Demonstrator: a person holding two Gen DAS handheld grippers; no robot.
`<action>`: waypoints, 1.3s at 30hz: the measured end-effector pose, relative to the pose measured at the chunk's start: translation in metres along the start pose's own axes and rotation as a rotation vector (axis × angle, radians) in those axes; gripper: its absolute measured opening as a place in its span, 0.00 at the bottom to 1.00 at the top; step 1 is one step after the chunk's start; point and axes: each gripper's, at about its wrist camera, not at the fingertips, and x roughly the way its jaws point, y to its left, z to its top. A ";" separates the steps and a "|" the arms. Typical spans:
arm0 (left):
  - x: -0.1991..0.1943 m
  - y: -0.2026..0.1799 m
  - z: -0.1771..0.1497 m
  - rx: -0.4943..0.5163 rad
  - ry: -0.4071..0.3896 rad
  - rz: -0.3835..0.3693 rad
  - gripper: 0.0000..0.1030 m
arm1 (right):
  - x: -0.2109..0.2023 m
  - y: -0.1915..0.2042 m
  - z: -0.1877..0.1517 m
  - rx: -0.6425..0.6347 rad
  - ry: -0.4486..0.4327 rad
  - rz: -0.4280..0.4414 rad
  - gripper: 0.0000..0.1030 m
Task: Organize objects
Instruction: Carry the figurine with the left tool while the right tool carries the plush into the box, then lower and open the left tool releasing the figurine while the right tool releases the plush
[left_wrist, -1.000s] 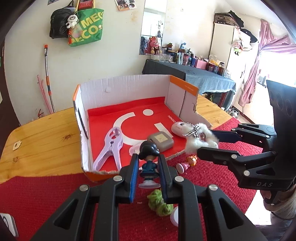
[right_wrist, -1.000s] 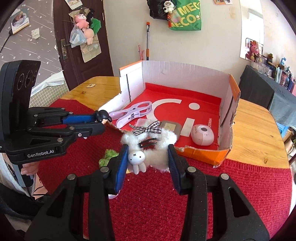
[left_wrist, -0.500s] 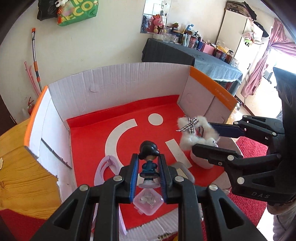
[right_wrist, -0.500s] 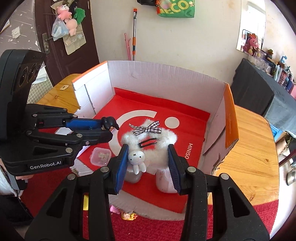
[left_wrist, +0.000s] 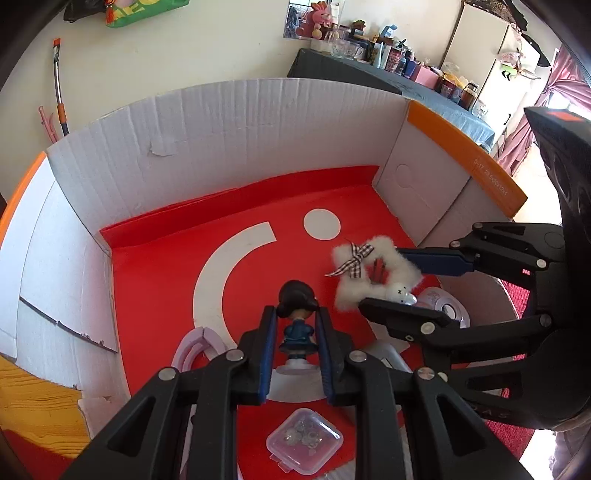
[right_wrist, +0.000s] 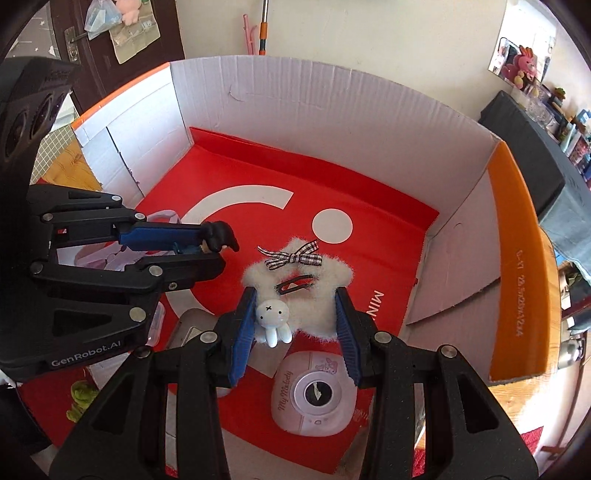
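Figurine (left_wrist: 296, 328) clenched upright in left gripper (left_wrist: 294, 345) jaws, over the near middle of the cardboard box (left_wrist: 221, 122) floor. Fluffy white hair clip (right_wrist: 295, 295) grasped in right gripper (right_wrist: 295, 314) jaws just beside it, toward the box's orange-edged side, above the pink round device (right_wrist: 314, 397). Both hang clear of the red floor — not yet set down. Best lowered onto bare red toward the box's far wall, away from the clear plastic case (left_wrist: 304, 445) and lilac clamp (left_wrist: 195, 347), base flat before release — jaws then lifted straight out.
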 end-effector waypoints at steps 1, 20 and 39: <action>0.001 0.000 0.000 0.002 0.002 0.006 0.21 | 0.002 0.000 0.000 -0.002 0.007 -0.002 0.38; 0.015 0.000 -0.002 0.012 0.043 0.022 0.20 | 0.012 -0.007 -0.012 -0.006 0.071 0.008 0.39; 0.016 -0.003 -0.001 0.006 0.036 0.038 0.22 | 0.015 -0.003 -0.007 0.001 0.077 0.021 0.46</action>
